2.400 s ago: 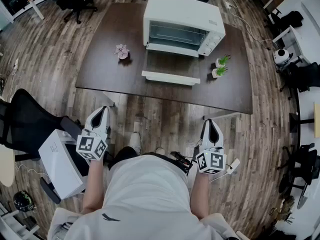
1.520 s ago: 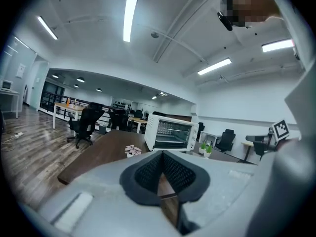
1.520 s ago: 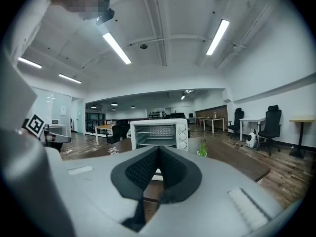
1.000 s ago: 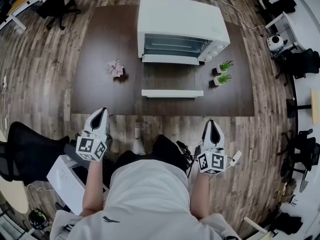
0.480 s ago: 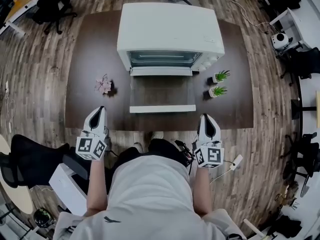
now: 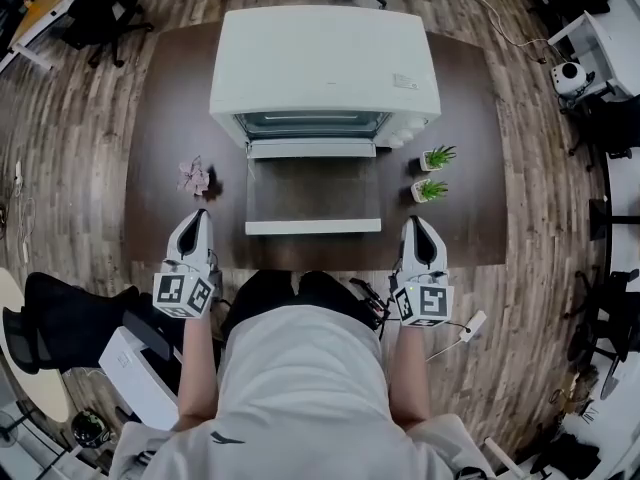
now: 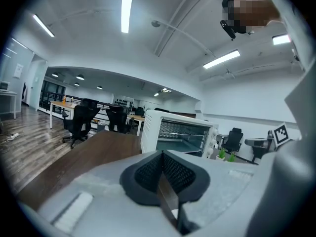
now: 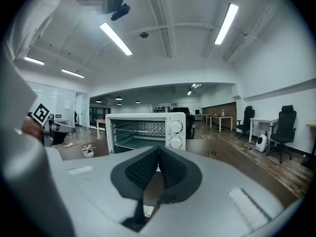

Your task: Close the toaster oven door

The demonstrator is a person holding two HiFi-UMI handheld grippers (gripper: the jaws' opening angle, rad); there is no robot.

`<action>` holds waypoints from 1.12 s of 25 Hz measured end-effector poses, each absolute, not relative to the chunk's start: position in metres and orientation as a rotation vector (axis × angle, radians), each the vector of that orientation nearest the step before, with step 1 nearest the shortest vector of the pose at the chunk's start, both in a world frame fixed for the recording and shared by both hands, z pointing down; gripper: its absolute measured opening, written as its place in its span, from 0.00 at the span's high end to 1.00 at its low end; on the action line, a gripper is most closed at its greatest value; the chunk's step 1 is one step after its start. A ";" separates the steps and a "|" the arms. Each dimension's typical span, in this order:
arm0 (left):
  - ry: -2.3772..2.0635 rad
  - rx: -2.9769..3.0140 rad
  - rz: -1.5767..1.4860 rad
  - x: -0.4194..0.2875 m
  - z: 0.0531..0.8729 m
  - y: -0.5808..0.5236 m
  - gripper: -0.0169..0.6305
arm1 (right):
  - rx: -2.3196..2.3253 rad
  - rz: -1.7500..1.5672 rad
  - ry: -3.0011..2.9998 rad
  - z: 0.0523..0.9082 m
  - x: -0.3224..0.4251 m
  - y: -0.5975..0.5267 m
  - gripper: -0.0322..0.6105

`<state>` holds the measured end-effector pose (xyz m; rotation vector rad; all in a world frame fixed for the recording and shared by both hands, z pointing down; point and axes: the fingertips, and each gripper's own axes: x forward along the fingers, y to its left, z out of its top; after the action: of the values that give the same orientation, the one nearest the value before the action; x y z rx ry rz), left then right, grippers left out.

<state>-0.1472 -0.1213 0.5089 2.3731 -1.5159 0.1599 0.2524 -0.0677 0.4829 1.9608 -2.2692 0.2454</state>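
Head view: white toaster oven [image 6: 325,63] sits at mid-tabletop [image 6: 165,118], on a dark brown surface. Its door [image 6: 313,190] is open, dropped flat toward the person. The white handle [image 6: 313,227] lies close to the near edge of the tabletop. The cavity is open to view, with a wire rack [image 8: 138,130] inside.

Labels: a small sticker [image 6: 404,81] on the oven's top, right rear; print too small to read. Two round knobs [image 8: 175,126] are stacked on the right of the front panel; their markings are not legible. No brand name can be made out. Each gripper carries a marker cube [image 6: 183,295] with black-and-white square patterns.

Left gripper [image 6: 196,224]: at the near tabletop edge, left of the door and apart from it. Its fingers [image 7: 148,172] are pressed together, nothing between them.

Right gripper [image 6: 415,228]: at the near edge just beside the handle's right end, not touching it. Its fingers [image 8: 140,169] are also together and empty.

Other items: a pink flower ornament [image 6: 193,176] left of the door. Two small potted plants [image 6: 437,156] right of the door, one behind the other. A wood-plank floor [image 6: 90,168] surrounds the tabletop.
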 end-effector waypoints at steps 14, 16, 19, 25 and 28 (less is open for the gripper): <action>-1.488 2.439 0.150 -0.156 0.500 -0.134 0.97 | 1.982 0.306 -2.263 0.502 0.243 -0.080 0.86; -1.491 2.438 0.141 -0.159 0.500 -0.135 0.97 | 1.932 0.370 -2.258 0.522 0.240 -0.080 0.81; -1.497 2.432 0.128 -0.164 0.501 -0.135 0.97 | 1.823 0.498 -2.196 0.572 0.235 -0.071 0.72; -1.519 2.423 0.125 -0.176 0.499 -0.136 0.97 | 1.596 0.674 -2.103 0.657 0.214 -0.044 0.64; -1.528 2.416 0.122 -0.180 0.498 -0.137 0.97 | 1.490 0.719 -2.058 0.687 0.205 -0.033 0.61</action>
<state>-0.1797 -0.1368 0.4984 2.4157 -1.5284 0.1220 0.2047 -0.0326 0.6872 1.4896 -2.0575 0.7191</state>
